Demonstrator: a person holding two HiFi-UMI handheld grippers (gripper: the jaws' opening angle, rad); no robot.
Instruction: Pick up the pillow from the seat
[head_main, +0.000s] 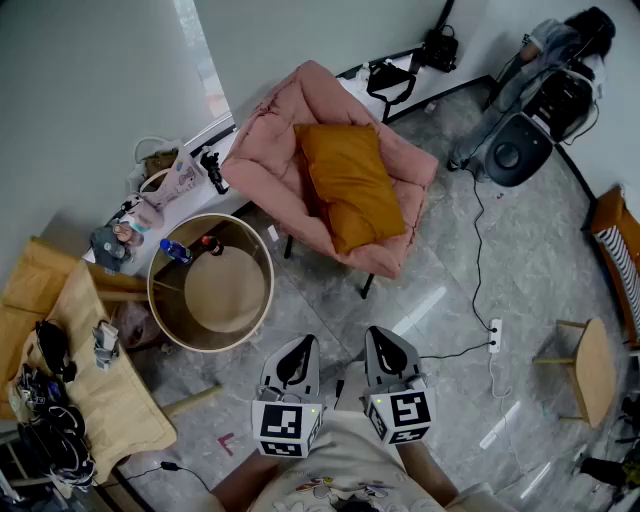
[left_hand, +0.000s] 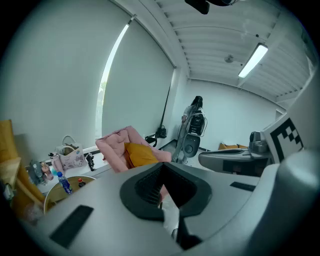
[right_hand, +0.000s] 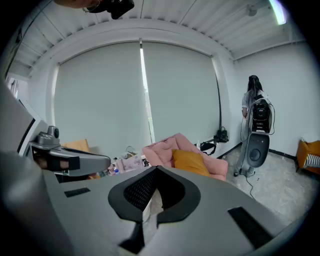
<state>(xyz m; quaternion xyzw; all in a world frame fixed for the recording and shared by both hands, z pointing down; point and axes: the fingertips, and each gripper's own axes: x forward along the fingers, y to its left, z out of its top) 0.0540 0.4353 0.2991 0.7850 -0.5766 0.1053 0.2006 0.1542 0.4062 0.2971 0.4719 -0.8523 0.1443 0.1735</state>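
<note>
Inventory, as I see it from my station:
- Left gripper (head_main: 298, 350): jaws pressed together, nothing between them
- Right gripper (head_main: 386, 345): just beside the left, jaws likewise together, empty
- Pillow (head_main: 347, 182): orange, lying on the pink chair (head_main: 405, 160) at 12 o'clock from my grippers, well apart from both; in the left gripper view the gripper's body cuts off its lower edge
- Round table (head_main: 225, 292): 10 o'clock, blue bottle (head_main: 172, 250) at its rim
- Dark stand (head_main: 515, 150): 1 o'clock; I cannot make out its details
</note>
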